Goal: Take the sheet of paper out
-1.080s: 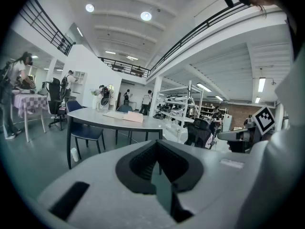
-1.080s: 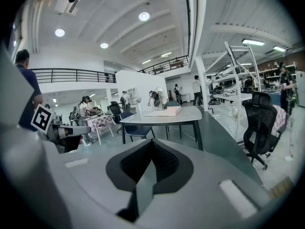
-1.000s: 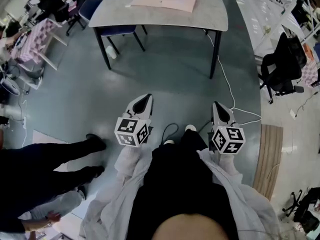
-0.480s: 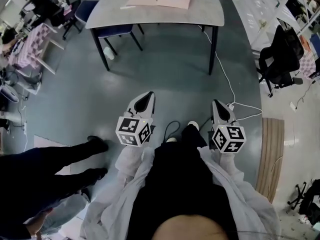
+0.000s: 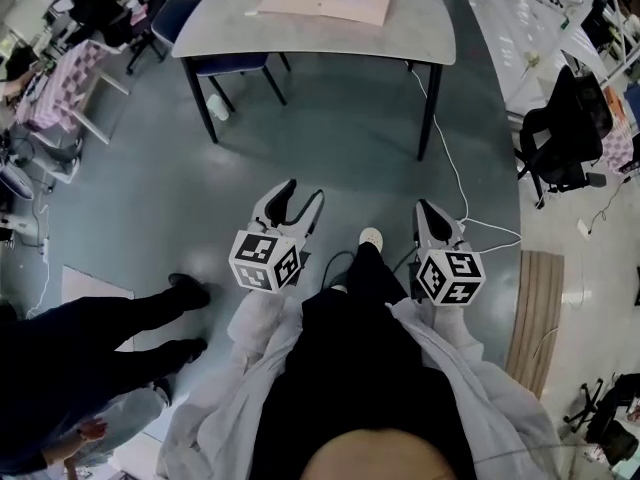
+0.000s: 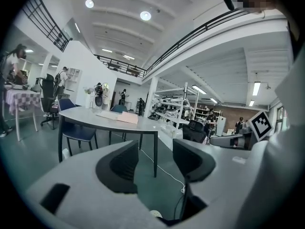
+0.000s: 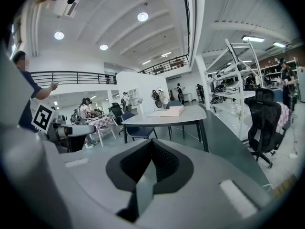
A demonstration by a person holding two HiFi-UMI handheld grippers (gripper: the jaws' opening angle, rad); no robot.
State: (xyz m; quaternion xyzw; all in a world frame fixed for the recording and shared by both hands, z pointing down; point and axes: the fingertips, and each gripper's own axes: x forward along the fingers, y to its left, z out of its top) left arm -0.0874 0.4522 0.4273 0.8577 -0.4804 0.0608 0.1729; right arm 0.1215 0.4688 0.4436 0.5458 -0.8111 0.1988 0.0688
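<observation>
A pale pink sheaf of paper [image 5: 325,0] lies flat on the far part of a grey table [image 5: 420,38], well ahead of me across the floor. The left gripper view shows the paper [image 6: 119,117] small on the table [image 6: 90,116], and so does the right gripper view [image 7: 167,111]. My left gripper [image 5: 305,192] hangs over the floor, far short of the table. Its jaws are opening with nothing between them [image 6: 155,159]. My right gripper [image 5: 424,208] is level with it and shut on nothing [image 7: 151,144].
A blue chair [image 5: 235,63] is tucked under the table's left side. A black office chair [image 5: 565,128] stands at the right. A white cable [image 5: 455,178] trails over the floor from the table. Another person's legs [image 5: 100,318] stand at my left. A wooden board [image 5: 535,308] lies at right.
The left gripper's jaws have gone from shut to open. My foot has stepped forward between the grippers, and both grippers have shifted a little.
</observation>
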